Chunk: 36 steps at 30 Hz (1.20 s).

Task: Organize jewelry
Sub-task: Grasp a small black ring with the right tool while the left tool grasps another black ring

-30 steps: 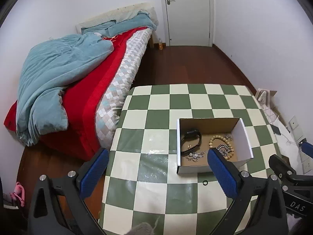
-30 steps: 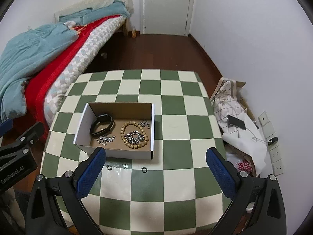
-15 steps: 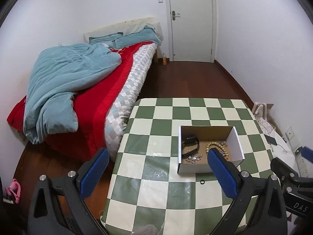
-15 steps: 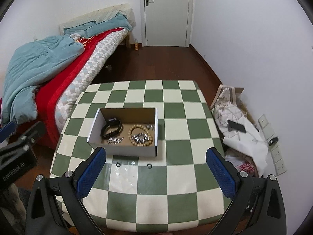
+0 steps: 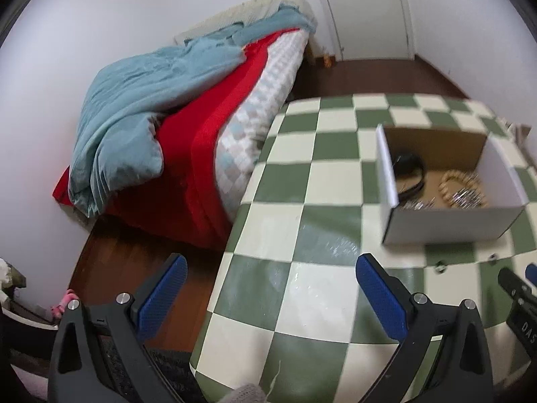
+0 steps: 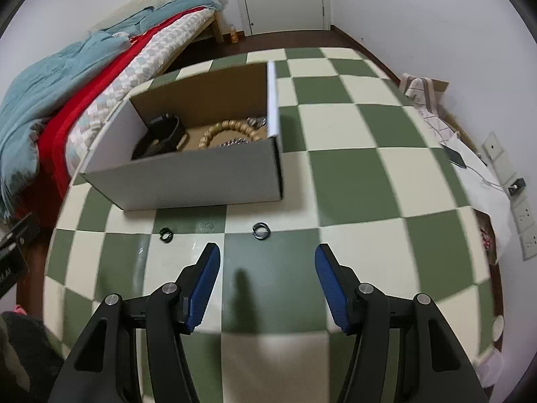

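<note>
Rings are what remain loose: a small silver metal ring [image 6: 261, 230] and a small dark ring [image 6: 166, 234] lie on the green-and-cream checked table [image 6: 352, 154], just in front of the white cardboard box [image 6: 201, 181]. Inside the box I see a black wristband [image 6: 161, 136], a wooden bead bracelet [image 6: 231, 131] and some silver chain.

Right tongs [image 6: 267, 288] hang low over the table, jaws partly open and empty, the silver ring just ahead of them. Left tongs [image 5: 268, 299] gape wide, also empty, off toward the table's edge.

To do this well, I judge the right tongs should straddle the silver ring squarely, touch the surface lightly and close slowly. A thin ring can skid or flip away from the blue pads [image 6: 204, 285].
</note>
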Available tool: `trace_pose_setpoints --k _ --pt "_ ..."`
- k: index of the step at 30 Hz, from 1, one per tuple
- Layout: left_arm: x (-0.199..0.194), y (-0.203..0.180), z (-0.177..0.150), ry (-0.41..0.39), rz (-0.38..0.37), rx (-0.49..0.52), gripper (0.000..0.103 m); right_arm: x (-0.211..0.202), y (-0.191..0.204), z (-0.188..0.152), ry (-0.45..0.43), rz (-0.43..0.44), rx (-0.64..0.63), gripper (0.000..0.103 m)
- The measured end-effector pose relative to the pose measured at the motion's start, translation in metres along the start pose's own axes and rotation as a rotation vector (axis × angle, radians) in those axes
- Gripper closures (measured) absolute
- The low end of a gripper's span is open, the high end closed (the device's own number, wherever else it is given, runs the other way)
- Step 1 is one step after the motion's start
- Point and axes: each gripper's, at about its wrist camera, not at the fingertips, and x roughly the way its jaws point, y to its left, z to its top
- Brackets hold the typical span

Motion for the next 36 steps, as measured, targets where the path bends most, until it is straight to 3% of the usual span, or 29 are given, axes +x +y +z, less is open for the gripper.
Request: trace_pose_setpoints --k 7,8,9,11,15,26,27,30,32,36 --pt "0.026 -0.004 -0.004 0.061 0.009 -0.004 0.0 0.027 0.025 0.002 -0.03 -0.08 -0.105 0.048" --pt "0.027 -0.005 -0.003 0.068 0.002 -0.006 0.0 0.027 0.028 0.002 -0.044 -0.075 -0.117 0.058" --pt "0.029 -0.006 -0.002 0.071 -0.002 -0.006 0.0 0.027 0.03 0.003 -0.053 -0.077 -0.13 0.074" --pt "0.03 -0.012 -0.002 0.075 -0.013 0.0 0.0 0.026 0.035 0.002 -0.065 -0.095 -0.164 0.09" --pt "0.026 -0.032 -0.003 0.083 -0.066 0.024 0.0 0.022 0.028 -0.001 -0.07 -0.098 -0.138 0.09" --pt "0.027 -0.104 -0.008 0.133 -0.225 0.101 0.003 -0.004 -0.042 -0.004 -0.063 -0.106 0.048 0.09" --pt "0.028 -0.111 -0.009 0.134 -0.236 0.113 0.005 -0.005 -0.045 -0.004 -0.063 -0.11 0.055 0.09" --pt "0.028 -0.125 -0.011 0.145 -0.275 0.138 0.026 -0.006 -0.056 -0.004 -0.06 -0.114 0.08 0.09" --pt "0.027 -0.132 -0.012 0.153 -0.301 0.15 0.048 -0.006 -0.06 -0.004 -0.059 -0.116 0.088 0.09" --pt "0.026 -0.137 -0.01 0.144 -0.339 0.149 0.077 -0.007 -0.064 -0.004 -0.059 -0.114 0.094 0.09"
